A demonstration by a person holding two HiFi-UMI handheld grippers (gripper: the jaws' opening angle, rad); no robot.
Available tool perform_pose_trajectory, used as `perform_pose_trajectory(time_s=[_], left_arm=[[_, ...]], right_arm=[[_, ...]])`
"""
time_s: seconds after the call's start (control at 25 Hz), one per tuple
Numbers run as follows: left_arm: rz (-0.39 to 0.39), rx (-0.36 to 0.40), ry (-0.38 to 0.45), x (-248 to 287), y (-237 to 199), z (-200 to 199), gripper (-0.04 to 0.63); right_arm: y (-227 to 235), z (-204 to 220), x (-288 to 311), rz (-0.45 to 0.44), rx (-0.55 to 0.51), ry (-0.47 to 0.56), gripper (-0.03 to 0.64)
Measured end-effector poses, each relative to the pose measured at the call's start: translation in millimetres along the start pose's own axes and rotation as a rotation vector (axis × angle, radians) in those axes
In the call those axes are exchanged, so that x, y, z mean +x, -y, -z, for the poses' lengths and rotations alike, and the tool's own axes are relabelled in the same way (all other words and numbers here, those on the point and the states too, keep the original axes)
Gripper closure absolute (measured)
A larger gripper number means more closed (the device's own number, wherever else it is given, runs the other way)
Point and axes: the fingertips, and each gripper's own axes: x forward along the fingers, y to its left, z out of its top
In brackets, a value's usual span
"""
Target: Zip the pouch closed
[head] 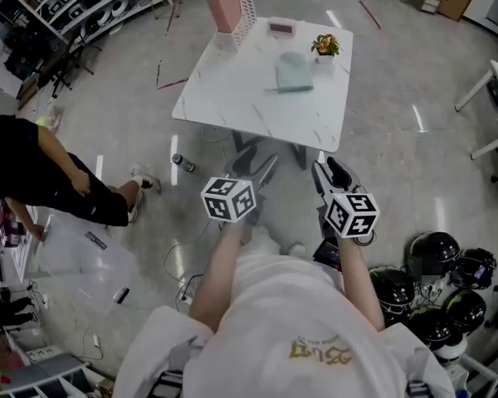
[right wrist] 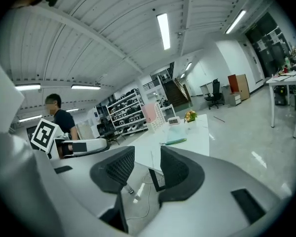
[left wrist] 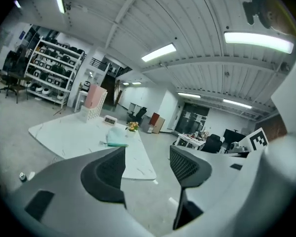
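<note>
Head view: left gripper (head: 257, 161) and right gripper (head: 330, 171), both jaws released, empty; one pouch (head: 295, 73) on one table (head: 232, 89).

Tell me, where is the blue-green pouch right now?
In the head view, the pouch lies flat on the white table, toward its far right side, just left of the little flower pot.

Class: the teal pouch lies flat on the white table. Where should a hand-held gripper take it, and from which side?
Likely the pouch at its near edge, coming in low from the person's side: it lies flat on the table, leaving only a thin edge to pinch.
</note>
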Motion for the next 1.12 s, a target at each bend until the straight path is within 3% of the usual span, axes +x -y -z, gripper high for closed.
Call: perform_pose_trajectory(time_s=[0.36,0.56,0.72,1.12], left_arm=[[-0.006,0.005,-0.043,15.3,-30.6,0.9,0.324],[0.008,0.016,-0.07,50.5,-75.9,-12.8,0.339],[0.06,-0.006,-0.118,94.5,-118.9,-25.4,0.341],[0.176,0.024,-0.263,187.1,-213.1,-55.2,0.348]], right_arm=[[8.3,3.3,36.3,0.03,0.012,-0.026,0.457],[18.8,0.3,89.2,0.05,0.011,-0.046,0.456],[36.2,-2.3,135.0,0.126,0.03,-0.068,0.456],[58.7,-12.3,249.6,0.283,0.055,-0.134,0.453]])
